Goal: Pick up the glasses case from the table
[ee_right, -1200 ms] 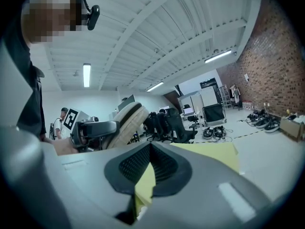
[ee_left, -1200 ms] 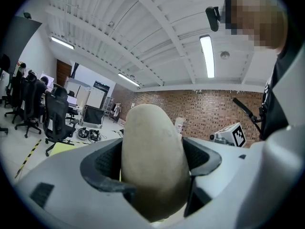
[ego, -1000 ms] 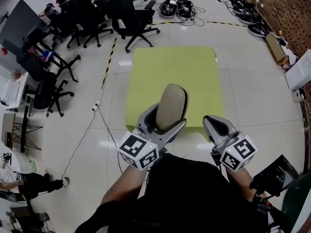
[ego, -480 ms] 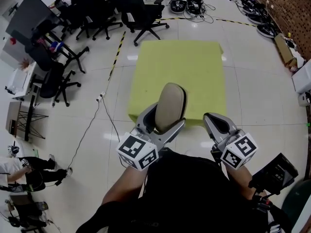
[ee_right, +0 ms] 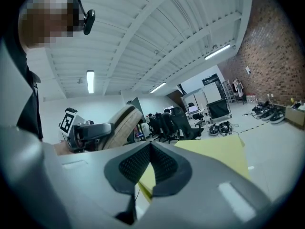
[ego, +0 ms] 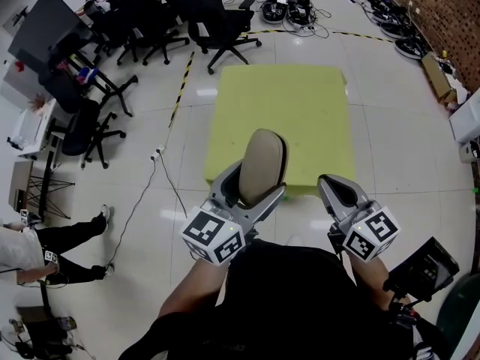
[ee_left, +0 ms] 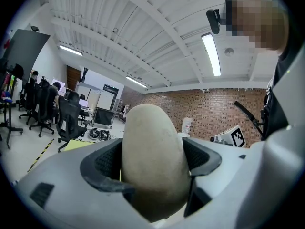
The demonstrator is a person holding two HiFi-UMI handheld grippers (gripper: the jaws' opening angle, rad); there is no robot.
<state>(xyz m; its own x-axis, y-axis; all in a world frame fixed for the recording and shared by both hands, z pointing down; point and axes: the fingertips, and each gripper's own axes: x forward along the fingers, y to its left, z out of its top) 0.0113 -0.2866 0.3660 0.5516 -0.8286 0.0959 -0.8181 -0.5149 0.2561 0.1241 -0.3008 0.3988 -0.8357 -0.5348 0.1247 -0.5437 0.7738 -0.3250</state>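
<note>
Glasses case [ego: 262, 167], beige and oval, is clamped in the left claw [ego: 253, 187] and held off the yellow-green surface [ego: 281, 111].

Head view: the case stands with its long axis running away from the person, and its rounded far end rises out past the jaw tips. It hangs over the near edge of the surface, close to the person's body. The right claw [ego: 339, 193] hovers just beside it on the right and carries nothing. The surface itself looks bare, with office chairs [ego: 217, 21] on the floor beyond it.

Left gripper view: both jaws press against the case's long sides, one on each flank. The case fills the gap and points straight out along the jaws. How deep its hidden lower end sits is hard to judge.

Right gripper view: the jaws are together with nothing between them. The case shows off to the left, tilted, in the other claw. The surface lies ahead and below.

The left claw already has the case, so any coming move likely depends on that grip alone.
</note>
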